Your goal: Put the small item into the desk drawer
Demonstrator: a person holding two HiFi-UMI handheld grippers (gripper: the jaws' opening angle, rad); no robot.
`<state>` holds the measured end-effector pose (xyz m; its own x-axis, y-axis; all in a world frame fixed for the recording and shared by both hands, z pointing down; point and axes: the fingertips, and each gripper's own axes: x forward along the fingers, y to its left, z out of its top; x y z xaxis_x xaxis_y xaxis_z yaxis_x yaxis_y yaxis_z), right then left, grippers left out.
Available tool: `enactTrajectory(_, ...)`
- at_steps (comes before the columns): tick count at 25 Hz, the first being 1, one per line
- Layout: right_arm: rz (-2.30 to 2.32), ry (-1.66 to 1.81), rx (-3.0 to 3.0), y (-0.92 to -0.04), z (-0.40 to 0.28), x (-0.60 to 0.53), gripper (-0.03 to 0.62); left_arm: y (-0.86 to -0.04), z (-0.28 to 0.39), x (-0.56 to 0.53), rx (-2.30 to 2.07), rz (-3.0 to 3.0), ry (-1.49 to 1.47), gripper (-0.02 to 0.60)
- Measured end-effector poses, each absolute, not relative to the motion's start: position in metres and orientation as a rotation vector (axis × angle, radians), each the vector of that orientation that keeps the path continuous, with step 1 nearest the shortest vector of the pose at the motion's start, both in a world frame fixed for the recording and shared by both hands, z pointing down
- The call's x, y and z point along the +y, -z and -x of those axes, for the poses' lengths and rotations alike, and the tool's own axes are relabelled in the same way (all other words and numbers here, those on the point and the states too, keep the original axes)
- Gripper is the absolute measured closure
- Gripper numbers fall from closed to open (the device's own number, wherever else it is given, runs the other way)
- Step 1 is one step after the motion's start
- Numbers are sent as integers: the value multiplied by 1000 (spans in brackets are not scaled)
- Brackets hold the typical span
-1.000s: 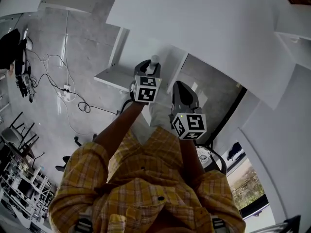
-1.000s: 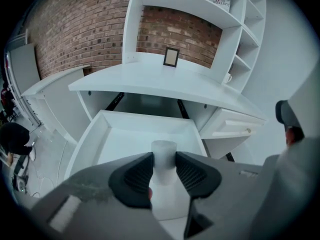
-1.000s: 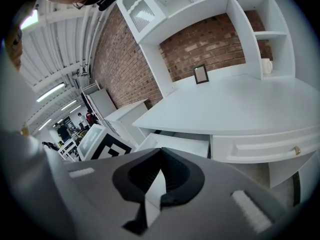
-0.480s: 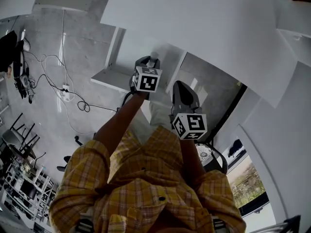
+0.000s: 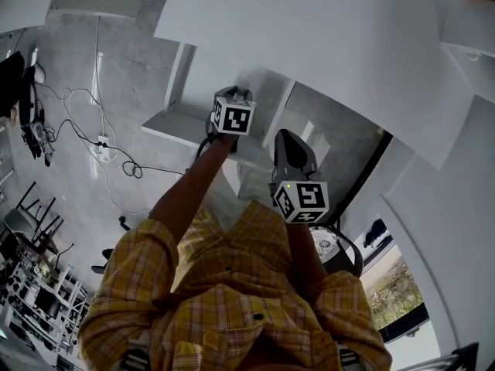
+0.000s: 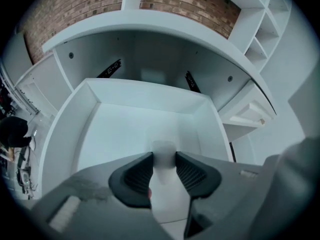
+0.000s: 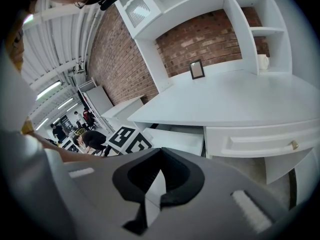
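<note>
Left gripper (image 6: 163, 170) outstretched, jaws clamped on small item (image 6: 162, 151); right gripper (image 7: 157, 196) nearer torso, jaws seemingly together.

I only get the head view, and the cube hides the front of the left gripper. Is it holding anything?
Observer: Yes. In the left gripper view, the left gripper is shut on a small white item.
Operator: What's in front of it?
Observer: The open drawer. The part of its inside that I can see is bare.
Operator: What about the other gripper?
Observer: The right gripper is shut, with nothing in it.
</note>
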<state>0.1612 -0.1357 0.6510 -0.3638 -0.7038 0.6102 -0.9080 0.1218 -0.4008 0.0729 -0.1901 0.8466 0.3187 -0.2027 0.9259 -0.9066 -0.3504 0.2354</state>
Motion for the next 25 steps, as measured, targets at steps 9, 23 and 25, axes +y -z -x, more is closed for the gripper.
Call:
enactTrajectory(9, -1564, -1056, -2122, -655, -160, -129, 595, -868, -74, -184, -978, -1725, -1110, 426)
enactTrajectory(23, -1541, -1001, -2114, -657, -159, -129, 595, -884, -75, -189, -978, -1731, -1132, 423)
enactTrajectory(25, -1537, -997, -2118, -657, -159, -129, 595, -883, -75, -189, -978, -1739, -1134, 420)
